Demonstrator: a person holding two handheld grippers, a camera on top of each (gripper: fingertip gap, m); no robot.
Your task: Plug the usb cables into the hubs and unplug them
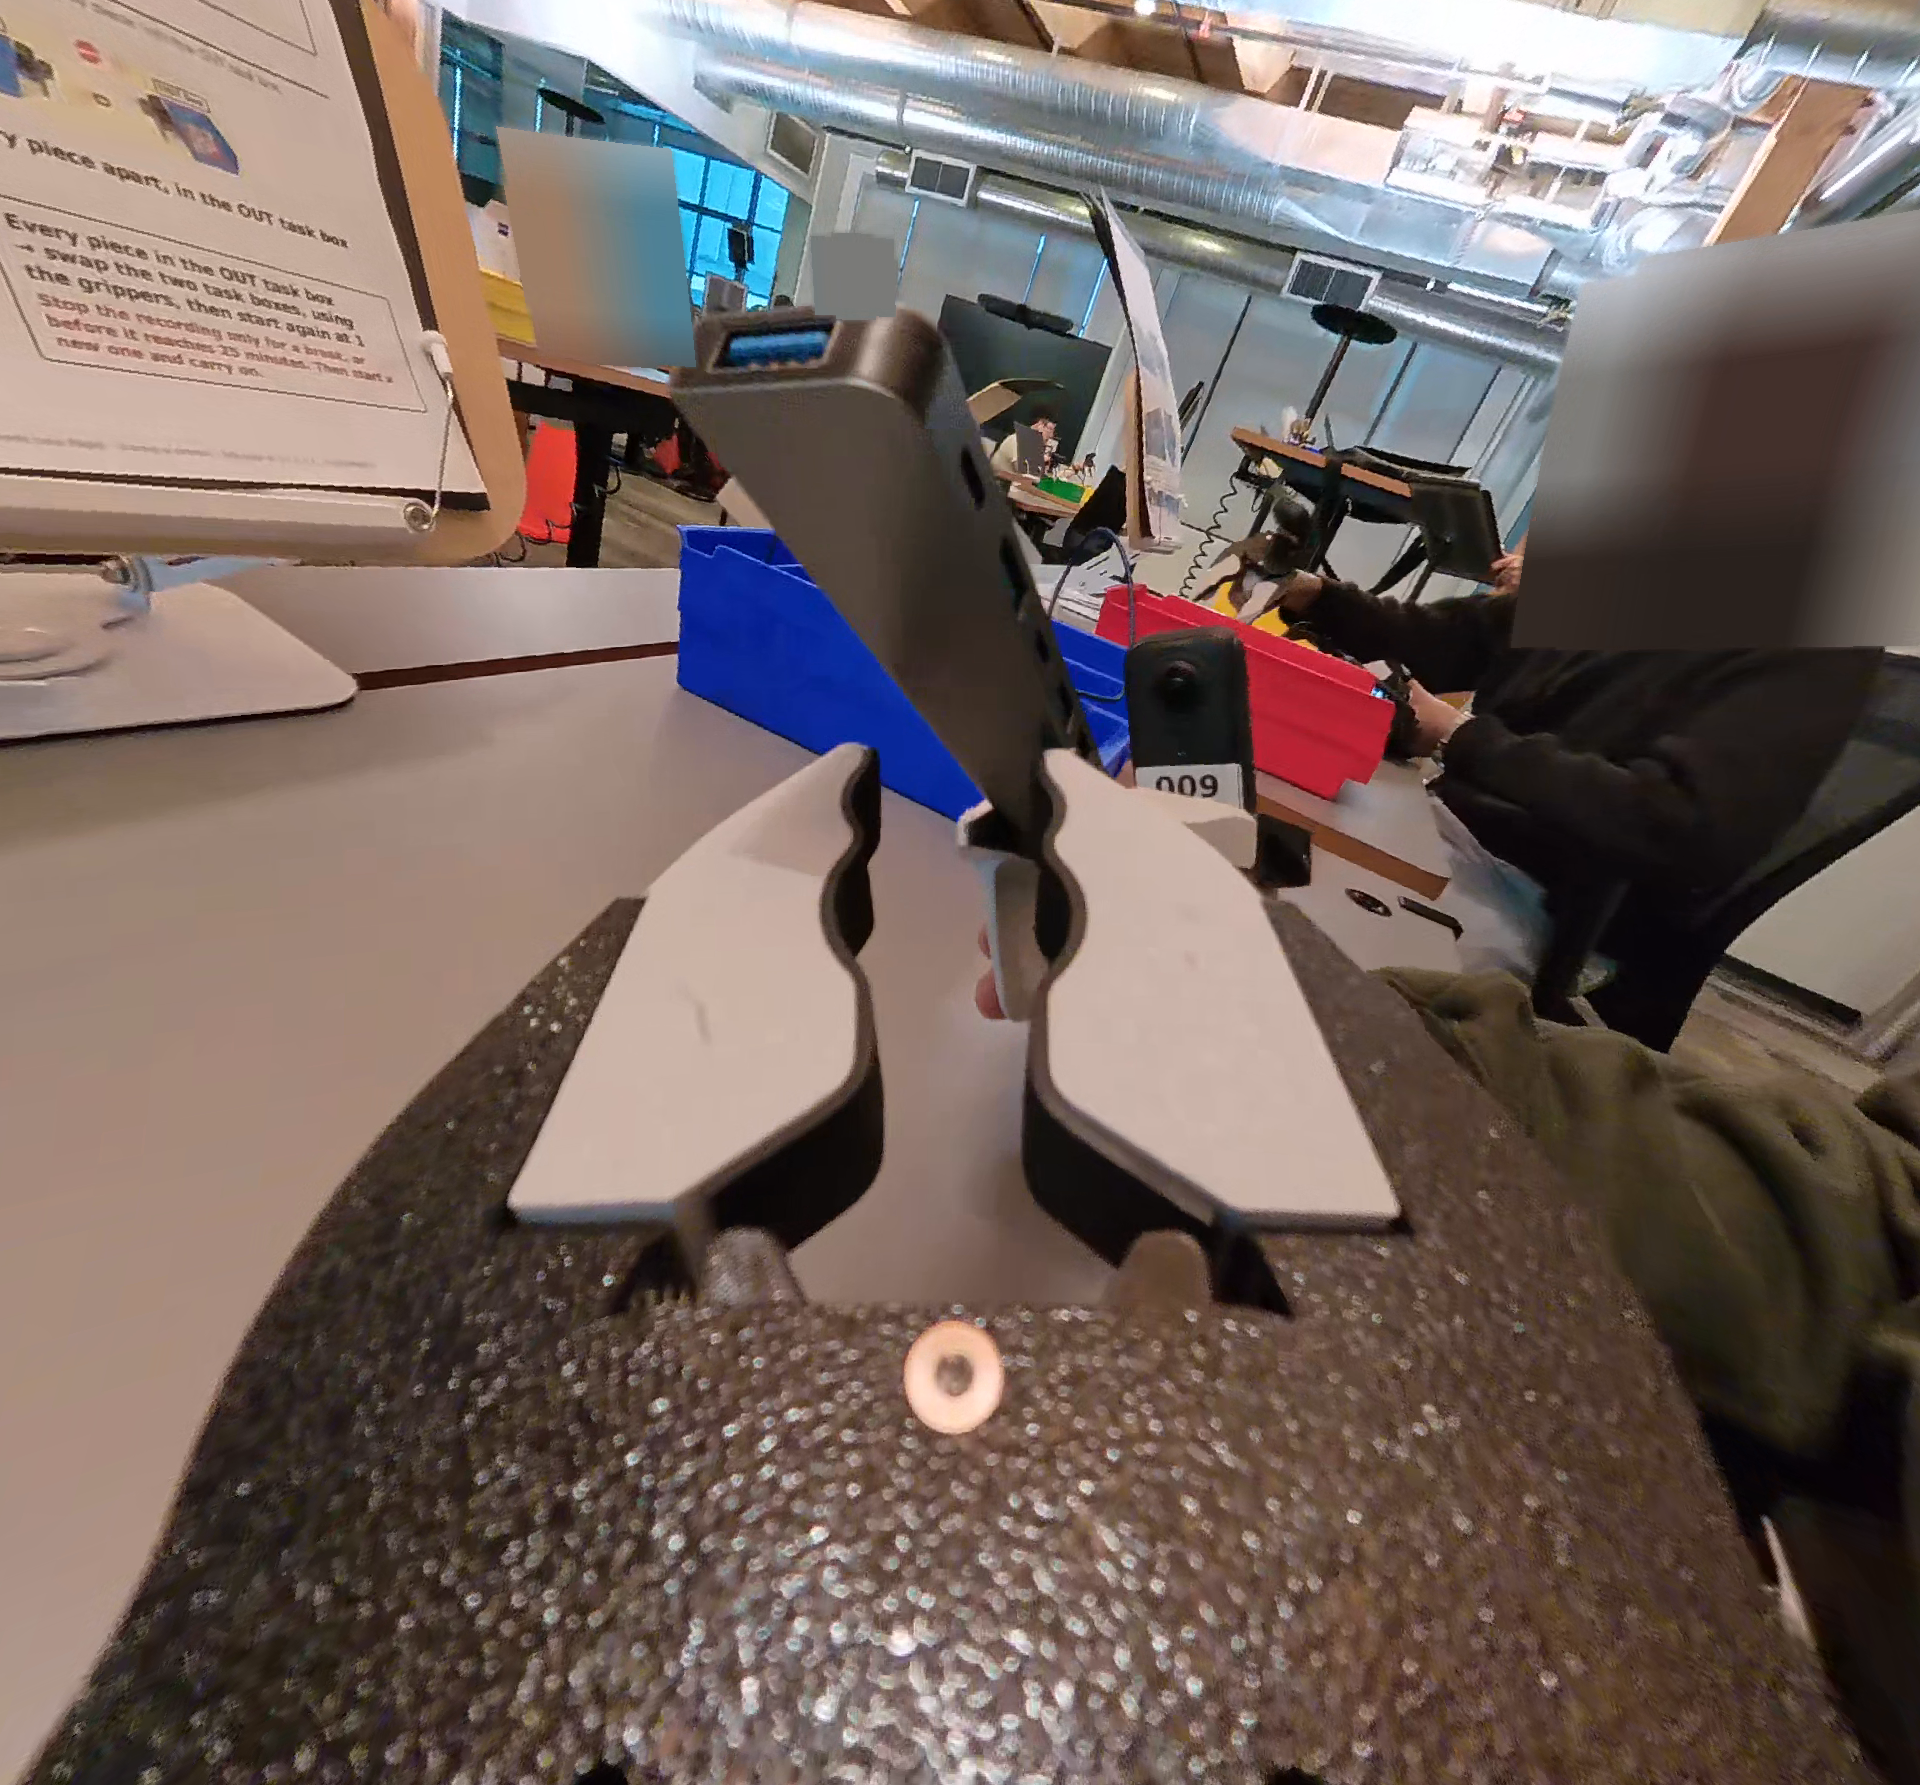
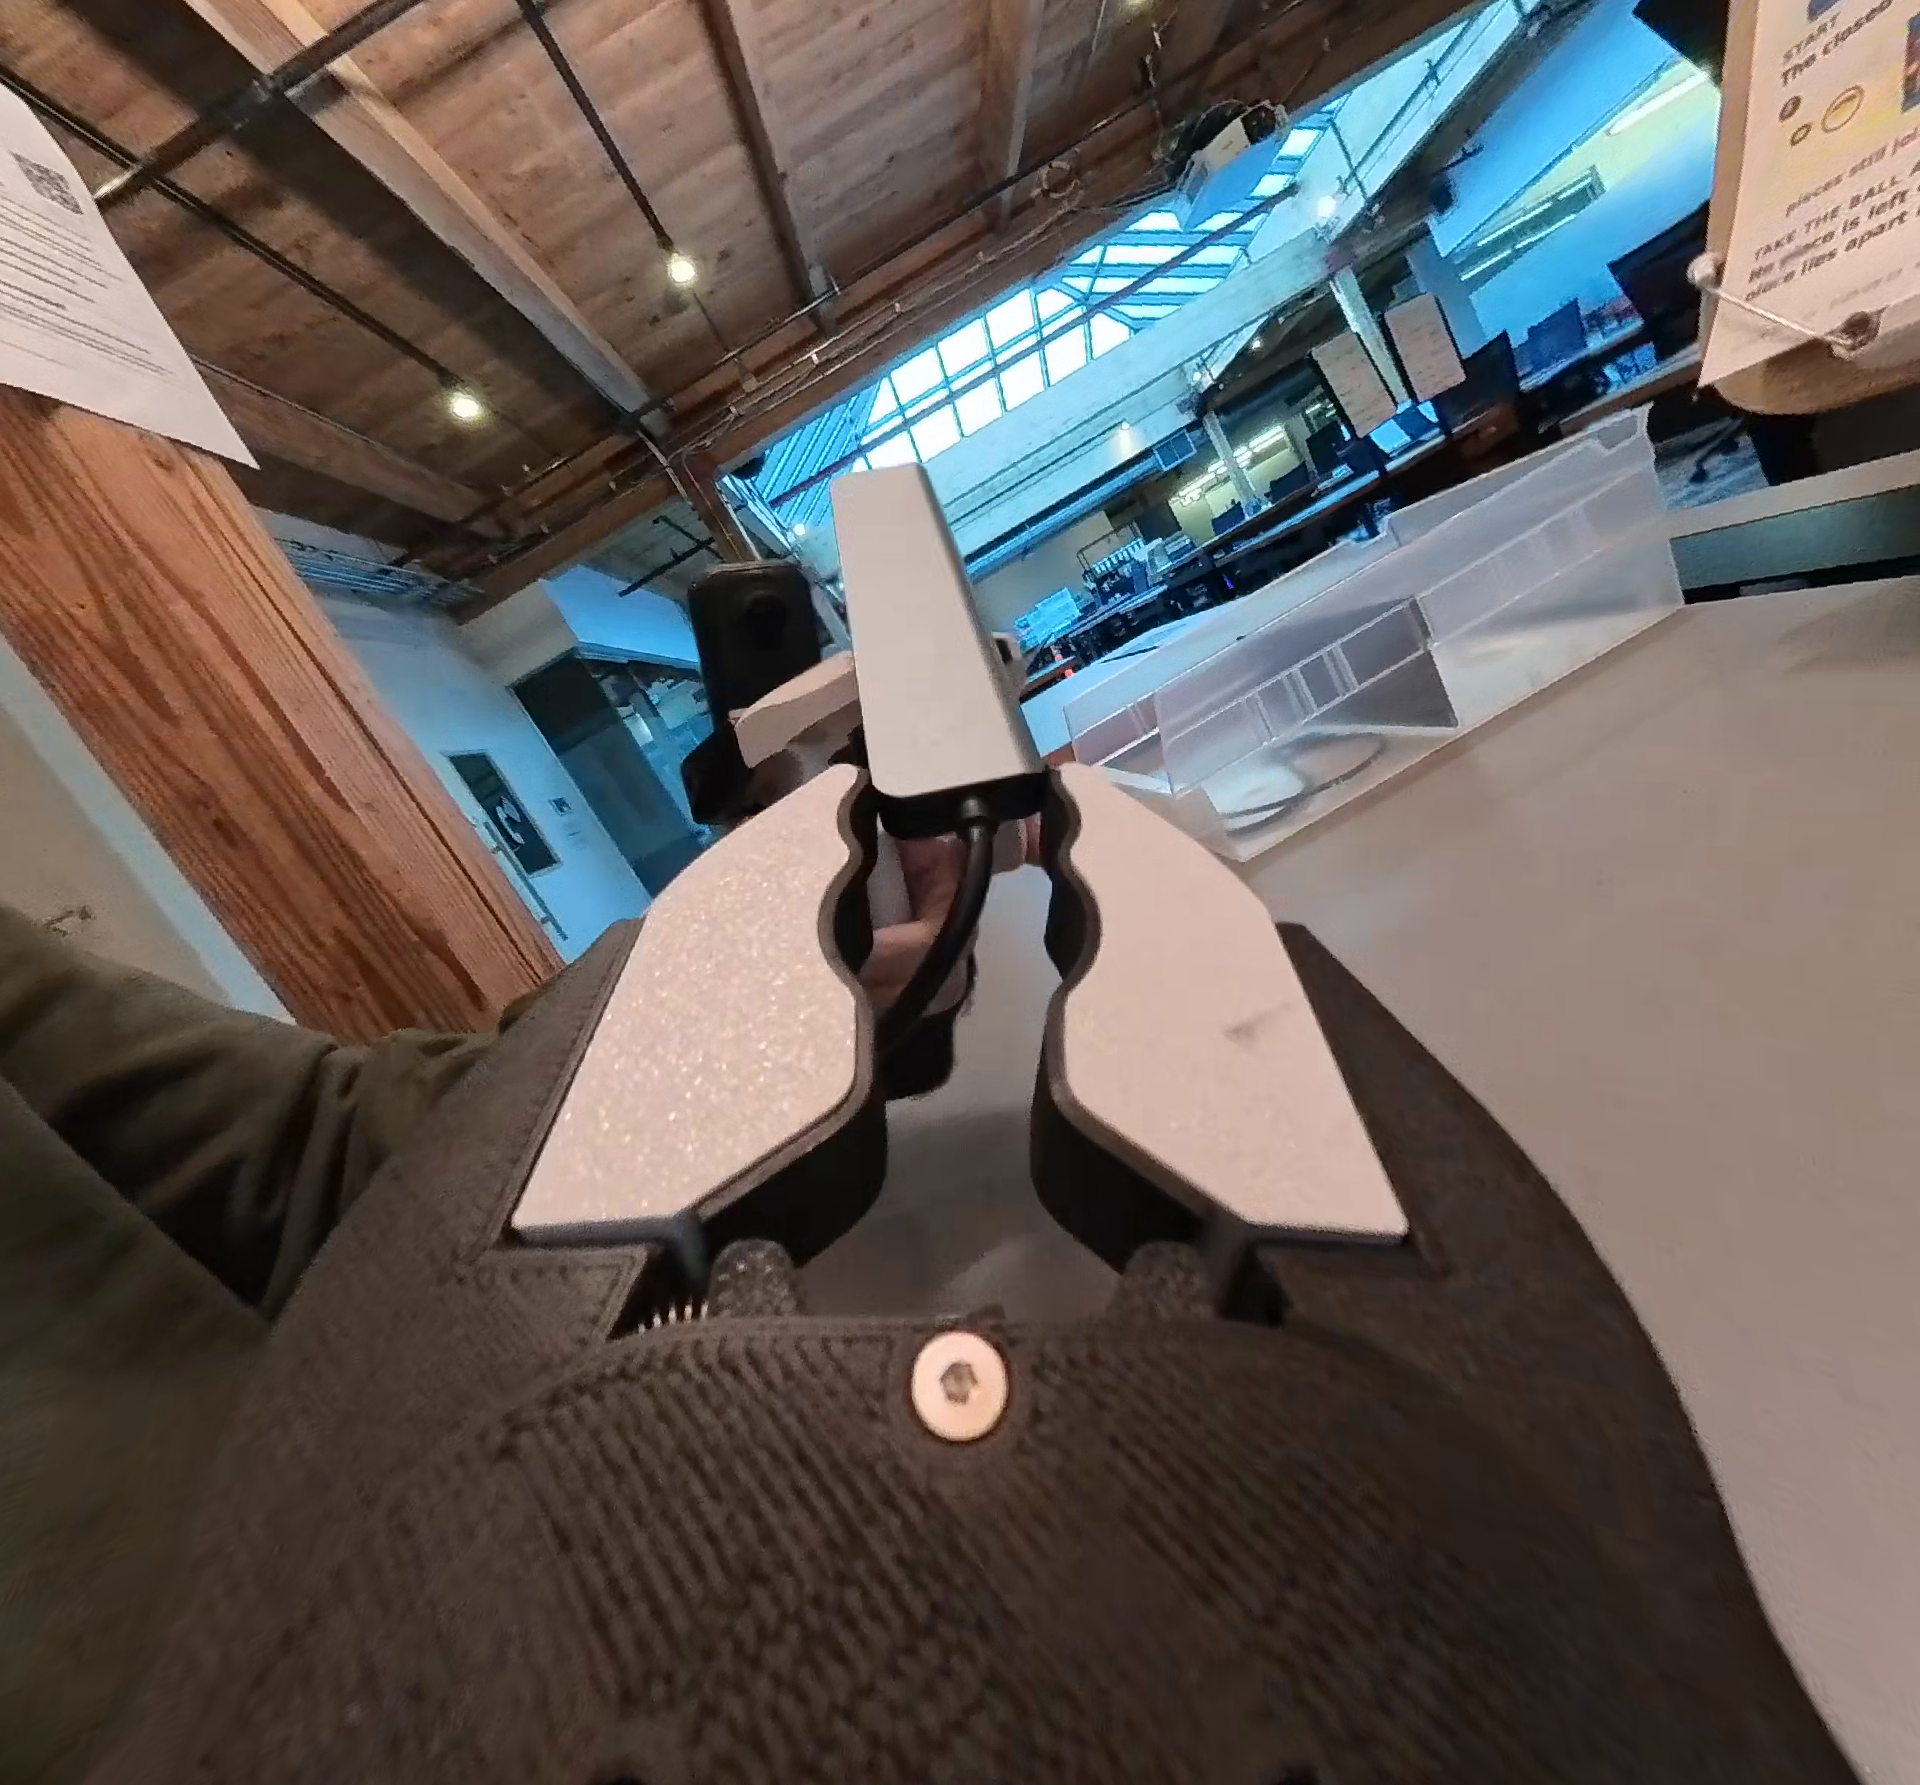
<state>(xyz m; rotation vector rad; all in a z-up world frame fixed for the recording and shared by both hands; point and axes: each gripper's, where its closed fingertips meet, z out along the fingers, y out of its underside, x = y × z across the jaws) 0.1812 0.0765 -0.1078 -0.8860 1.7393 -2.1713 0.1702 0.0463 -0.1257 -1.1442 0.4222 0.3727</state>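
Observation:
A grey USB hub [image 1: 894, 530] stands tilted up in the air, with a blue port at its top end. In the right wrist view the hub [image 2: 925, 634] has its black cable end between the tips of my right gripper [image 2: 956, 790], which is shut on it. Its black cable [image 2: 966, 894] hangs down between the fingers. My left gripper [image 1: 961, 779] faces it with jaws apart; the hub's base lies against the right finger, with a gap on the left. The right gripper's camera [image 1: 1184, 707] shows behind the hub. No plugged-in cable is visible.
A blue bin [image 1: 810, 665] and a red bin [image 1: 1278, 696] stand behind the hub on the grey table [image 1: 312, 904]. An instruction sheet on a stand [image 1: 187, 177] is at the left. A clear plastic bin [image 2: 1403, 634] is at the right. A person [image 1: 1610, 748] sits nearby. My right fingertips sit around 5 cm from my left ones.

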